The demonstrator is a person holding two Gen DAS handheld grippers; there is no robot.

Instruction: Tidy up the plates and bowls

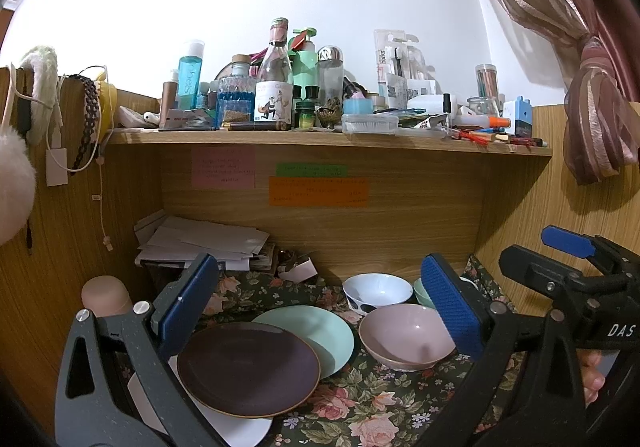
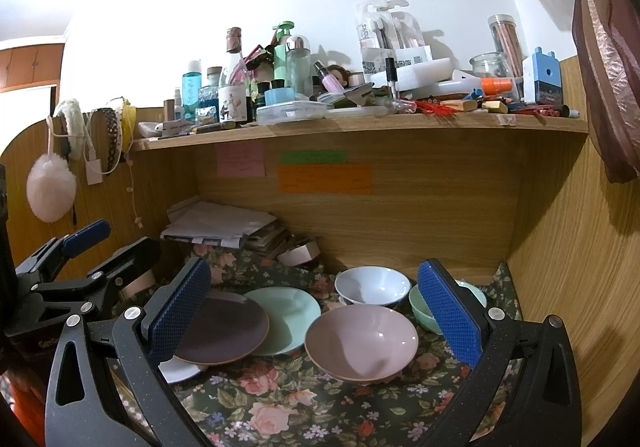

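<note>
Both grippers, left (image 1: 320, 311) and right (image 2: 316, 319), are held wide open, empty. A fingertip (image 1: 592, 375) is seen only by the left wrist; the mint bowl (image 2: 424, 307) is shown clearer by the right.

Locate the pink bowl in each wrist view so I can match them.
Left wrist: pink bowl sits lower right of centre, beside the right blue pad.
Right wrist: pink bowl sits low, near centre.
Shared landmark: the orange note on the back panel.

Probably a home bedroom, wooden desk nook, cluttered shelf (image 1: 320, 139) of toiletry bottles (image 1: 190, 75), curtain (image 1: 592, 87)
</note>
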